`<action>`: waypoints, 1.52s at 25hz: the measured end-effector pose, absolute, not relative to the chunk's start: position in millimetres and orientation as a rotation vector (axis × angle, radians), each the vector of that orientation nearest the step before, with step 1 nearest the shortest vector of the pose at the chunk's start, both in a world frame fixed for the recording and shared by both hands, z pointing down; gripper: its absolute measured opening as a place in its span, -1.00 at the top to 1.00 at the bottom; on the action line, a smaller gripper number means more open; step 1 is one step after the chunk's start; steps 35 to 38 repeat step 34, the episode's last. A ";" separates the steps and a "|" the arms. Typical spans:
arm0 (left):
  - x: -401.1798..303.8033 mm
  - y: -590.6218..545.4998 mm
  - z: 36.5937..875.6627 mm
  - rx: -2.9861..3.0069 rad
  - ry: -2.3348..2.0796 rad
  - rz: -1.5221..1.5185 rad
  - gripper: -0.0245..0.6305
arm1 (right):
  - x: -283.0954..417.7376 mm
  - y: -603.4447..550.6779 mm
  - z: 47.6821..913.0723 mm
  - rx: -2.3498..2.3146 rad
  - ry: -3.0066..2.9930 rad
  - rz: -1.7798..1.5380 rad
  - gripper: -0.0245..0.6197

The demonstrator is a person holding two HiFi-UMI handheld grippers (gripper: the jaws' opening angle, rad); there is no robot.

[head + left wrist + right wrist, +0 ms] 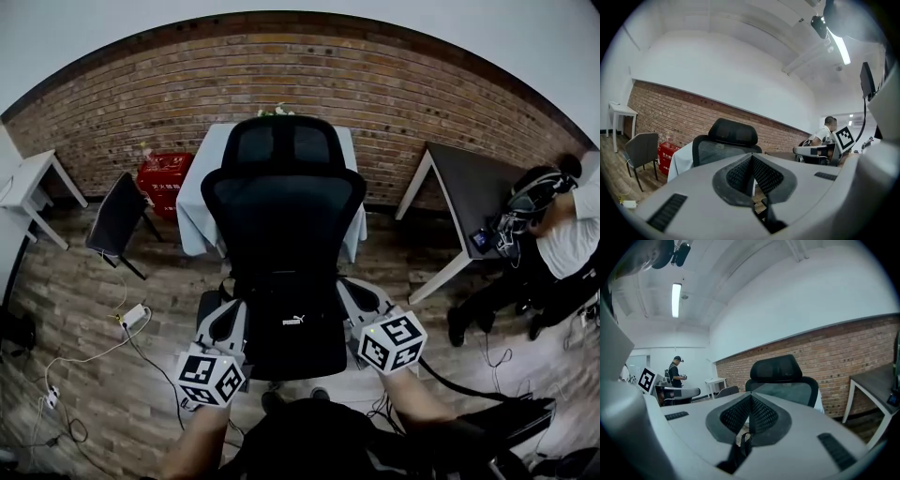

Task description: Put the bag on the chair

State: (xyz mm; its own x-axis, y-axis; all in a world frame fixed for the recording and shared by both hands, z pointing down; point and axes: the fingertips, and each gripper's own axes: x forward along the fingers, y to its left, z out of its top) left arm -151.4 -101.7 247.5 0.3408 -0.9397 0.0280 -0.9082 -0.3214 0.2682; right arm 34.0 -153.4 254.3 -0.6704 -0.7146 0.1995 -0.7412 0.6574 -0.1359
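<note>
On one chair, apparently one bag.

Brick wall; draped table; red crate

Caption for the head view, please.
Left tool and right tool, both shut, hold a black bag between them before a mesh chair, brick wall behind.
</note>
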 end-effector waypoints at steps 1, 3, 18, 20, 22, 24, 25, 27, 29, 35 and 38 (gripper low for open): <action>-151.2 -100.5 245.5 2.368 -1.671 -0.197 0.90 | 33.7 -152.6 251.8 1.206 -2.746 0.305 0.87; -151.2 -98.8 242.4 2.352 -1.675 -0.218 0.90 | 34.0 -152.6 247.7 1.201 -2.751 0.299 0.87; -138.8 -103.0 226.9 2.317 -1.718 -0.302 0.90 | 56.4 -156.9 239.5 1.240 -2.756 0.270 0.87; -137.8 -103.5 226.1 2.326 -1.720 -0.288 0.90 | 57.7 -157.2 238.2 1.239 -2.758 0.261 0.87; -138.2 -103.8 224.4 2.328 -1.724 -0.290 0.90 | 57.8 -158.1 236.7 1.237 -2.762 0.256 0.87; -137.7 -104.2 222.8 2.337 -1.721 -0.293 0.90 | 57.4 -159.5 235.0 1.239 -2.768 0.253 0.87; -137.4 -104.1 222.7 2.340 -1.718 -0.292 0.90 | 57.2 -160.2 234.8 1.240 -2.771 0.252 0.87; -137.7 -103.3 223.7 2.340 -1.716 -0.286 0.90 | 57.0 -161.4 236.3 1.237 -2.777 0.250 0.87; -138.3 -102.8 223.7 2.342 -1.722 -0.280 0.90 | 57.1 -161.6 234.7 1.238 -2.774 0.247 0.87; -138.2 -102.7 222.6 2.356 -1.736 -0.260 0.90 | 58.4 -159.7 232.3 1.243 -2.769 0.254 0.87; -138.2 -102.7 222.6 2.356 -1.736 -0.260 0.90 | 58.4 -159.7 232.3 1.243 -2.769 0.254 0.87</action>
